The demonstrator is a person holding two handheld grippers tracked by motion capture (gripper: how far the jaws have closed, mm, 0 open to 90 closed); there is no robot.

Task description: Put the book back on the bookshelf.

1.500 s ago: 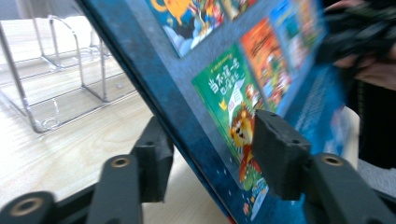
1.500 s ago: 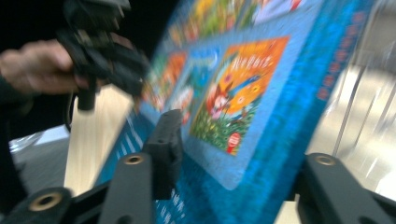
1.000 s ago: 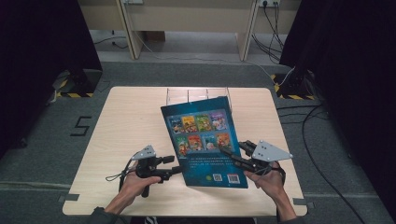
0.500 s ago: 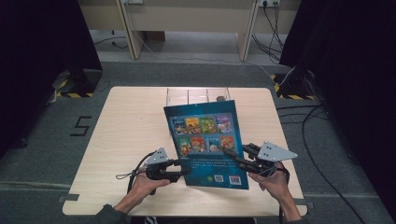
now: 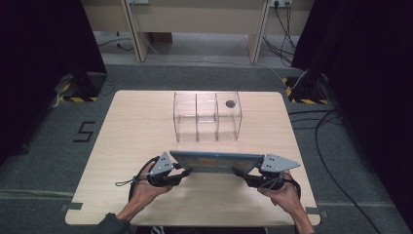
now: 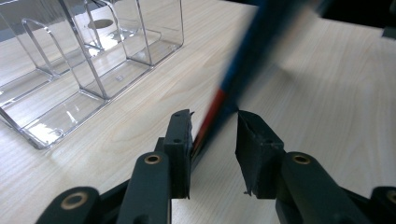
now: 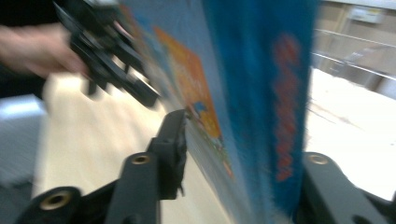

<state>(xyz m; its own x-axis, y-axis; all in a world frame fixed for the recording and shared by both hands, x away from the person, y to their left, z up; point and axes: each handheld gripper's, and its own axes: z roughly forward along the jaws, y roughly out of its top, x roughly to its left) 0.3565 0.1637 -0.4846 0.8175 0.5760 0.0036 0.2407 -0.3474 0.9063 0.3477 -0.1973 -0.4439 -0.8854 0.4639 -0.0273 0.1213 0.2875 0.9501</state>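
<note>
The book [image 5: 216,161], a thin flat picture book with a glossy blue cover and orange artwork, is hanging edge-on above the near half of the table [image 5: 136,126], stretched between the two grippers and lying nearly level in the high view. In the right gripper view its cover [image 7: 261,93] is showing blurred blue with red lettering and an orange panel.

The left gripper [image 5: 187,170] is clamping the book's left end: in the left gripper view its black, blocky pads [image 6: 180,140] have just been closing, with the book's slim edge [image 6: 233,84] slanting up between them against the left pad. The right gripper [image 5: 243,173] is holding the book's right end; its jaws have just been opening a little, yet the book is filling the gap between them, and the right-hand jaw is hidden behind the cover.

Beyond the book, a clear plastic organiser [image 5: 207,117] with three compartments is standing on the pale wood-grain tabletop, a small dark round thing [image 5: 229,103] resting in its right compartment.
</note>
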